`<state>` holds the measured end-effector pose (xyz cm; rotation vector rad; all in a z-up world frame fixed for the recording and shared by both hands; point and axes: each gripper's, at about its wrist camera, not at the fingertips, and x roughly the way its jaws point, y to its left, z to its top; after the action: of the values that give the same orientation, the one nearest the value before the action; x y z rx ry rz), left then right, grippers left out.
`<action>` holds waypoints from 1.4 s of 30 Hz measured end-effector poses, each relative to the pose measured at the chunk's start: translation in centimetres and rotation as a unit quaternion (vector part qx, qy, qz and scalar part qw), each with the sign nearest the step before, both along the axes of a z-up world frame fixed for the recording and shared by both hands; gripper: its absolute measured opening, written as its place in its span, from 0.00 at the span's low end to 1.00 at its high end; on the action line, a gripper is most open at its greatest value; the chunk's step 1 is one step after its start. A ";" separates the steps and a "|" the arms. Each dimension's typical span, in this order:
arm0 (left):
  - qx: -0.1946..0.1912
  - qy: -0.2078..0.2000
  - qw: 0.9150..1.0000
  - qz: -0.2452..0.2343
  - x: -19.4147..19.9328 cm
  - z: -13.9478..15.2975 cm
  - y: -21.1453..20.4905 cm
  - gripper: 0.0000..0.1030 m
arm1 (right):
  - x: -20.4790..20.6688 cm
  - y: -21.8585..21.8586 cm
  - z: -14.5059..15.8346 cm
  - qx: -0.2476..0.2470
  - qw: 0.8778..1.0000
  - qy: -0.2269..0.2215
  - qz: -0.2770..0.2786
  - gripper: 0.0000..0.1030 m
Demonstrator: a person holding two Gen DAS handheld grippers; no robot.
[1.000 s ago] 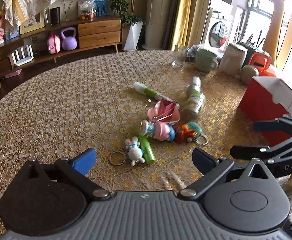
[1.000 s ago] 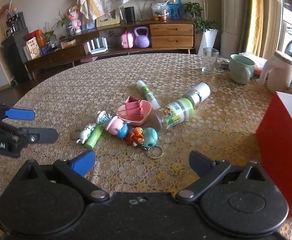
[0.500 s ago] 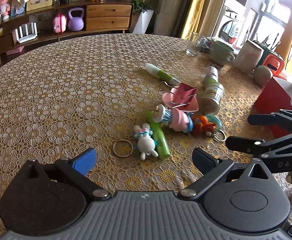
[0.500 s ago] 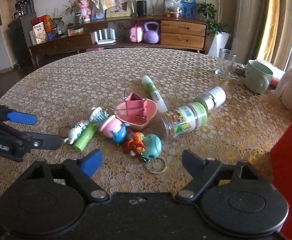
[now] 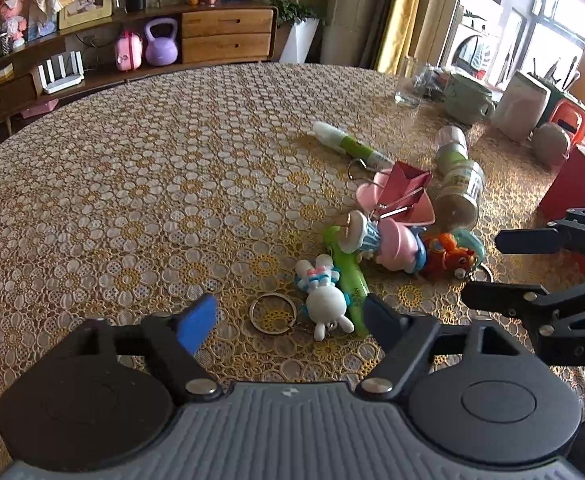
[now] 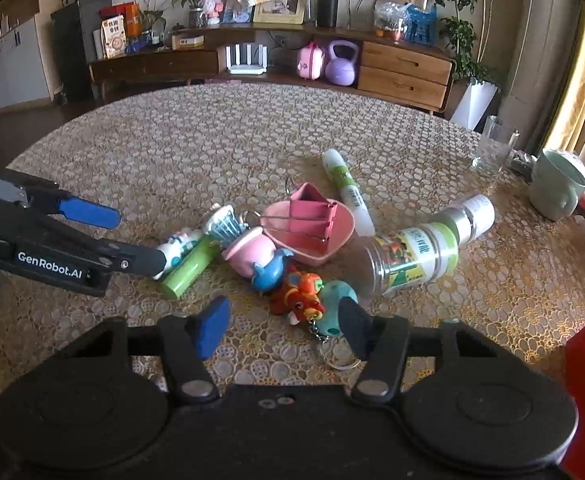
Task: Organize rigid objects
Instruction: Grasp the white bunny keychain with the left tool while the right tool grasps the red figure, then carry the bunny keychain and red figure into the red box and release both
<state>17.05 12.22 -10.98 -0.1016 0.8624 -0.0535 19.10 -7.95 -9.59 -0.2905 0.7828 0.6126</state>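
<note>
Fingers left [image 5: 288, 320]: closing, released; white rabbit keychain [image 5: 324, 292] between them on table [image 5: 132, 200].
Fingers right [image 6: 284, 324]: closing, released, around orange toy [image 6: 298, 290].
Pose: both angled down.
Hidden: red box [image 5: 572, 196] at 3 o'clock, cut off.

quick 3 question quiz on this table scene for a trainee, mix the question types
1. True or false: the jar stands upright.
2. What sits in the pink dish? A) binder clip B) key ring C) mug
3. Fill in: the left gripper has the white ______ keychain between its closing jaws.

Key
1. False: it lies on its side on the table.
2. A: the binder clip.
3. Rabbit: the rabbit lies between the fingers, not yet pinched. The right gripper, also closing, is around the orange toy, not yet touching.
</note>
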 end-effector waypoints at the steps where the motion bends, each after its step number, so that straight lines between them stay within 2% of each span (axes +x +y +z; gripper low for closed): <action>1: 0.000 0.001 1.000 -0.003 0.1 -0.1 -0.1 0.68 | 0.1 0.1 -0.1 -0.002 1.000 0.000 -0.001 0.52; 7: 0.002 0.004 1.000 -0.008 0.9 -0.5 -0.5 0.56 | 0.5 0.9 -0.9 -0.018 1.000 -0.002 0.003 0.46; 11: -0.003 0.007 1.000 -0.012 1.4 -0.9 -0.7 0.54 | 0.5 1.6 -1.2 -0.033 0.999 -0.014 0.009 0.48; 17: -0.018 0.009 1.000 -0.020 2.0 -1.1 -0.9 0.39 | 0.3 2.7 -1.6 -0.048 0.998 -0.028 0.019 0.43; 22: -0.016 0.008 1.000 -0.024 2.1 -1.1 -1.0 0.36 | 0.5 2.6 -2.0 -0.061 0.998 -0.027 0.010 0.28; 24: -0.016 0.007 1.000 -0.024 2.1 -1.1 -1.0 0.36 | 0.6 2.4 -2.2 -0.062 0.998 -0.026 0.009 0.27; 26: -0.018 0.007 1.000 -0.022 2.1 -1.1 -1.0 0.36 | 0.7 2.2 -2.1 -0.055 0.998 -0.023 0.004 0.22; 27: -0.019 0.007 1.000 -0.021 2.0 -1.1 -0.9 0.36 | 0.8 2.0 -1.9 -0.054 0.998 -0.025 -0.004 0.12; 28: -0.020 0.008 1.000 -0.020 2.0 -1.1 -0.9 0.36 | 0.9 1.9 -1.9 -0.047 0.999 -0.020 -0.009 0.07; 31: -0.022 0.011 1.000 -0.015 1.8 -1.1 -0.8 0.36 | 1.2 1.1 -1.5 -0.023 1.000 -0.001 -0.021 0.02; 33: -0.024 0.012 1.000 -0.014 1.5 -1.0 -0.7 0.36 | 1.0 0.9 -1.5 -0.024 1.000 -0.002 -0.017 0.03; 35: -0.027 0.014 0.999 -0.013 1.3 -1.0 -0.6 0.36 | 0.7 1.1 -1.5 -0.029 1.000 -0.005 -0.007 0.10; 36: -0.027 0.014 0.999 -0.012 1.2 -1.0 -0.6 0.36 | 0.6 1.1 -1.6 -0.029 1.000 -0.007 -0.006 0.19; 39: -0.027 0.013 0.999 -0.011 0.9 -1.0 -0.5 0.36 | 0.6 1.4 -1.8 -0.034 0.999 -0.008 -0.011 0.32; 42: -0.028 0.015 0.999 -0.011 0.8 -0.9 -0.4 0.36 | 0.9 1.2 -2.2 -0.032 0.999 -0.001 -0.014 0.38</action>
<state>17.90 11.82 -11.92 -0.1465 0.8914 -0.0963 20.02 -6.72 -11.75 -0.3380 0.8031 0.5620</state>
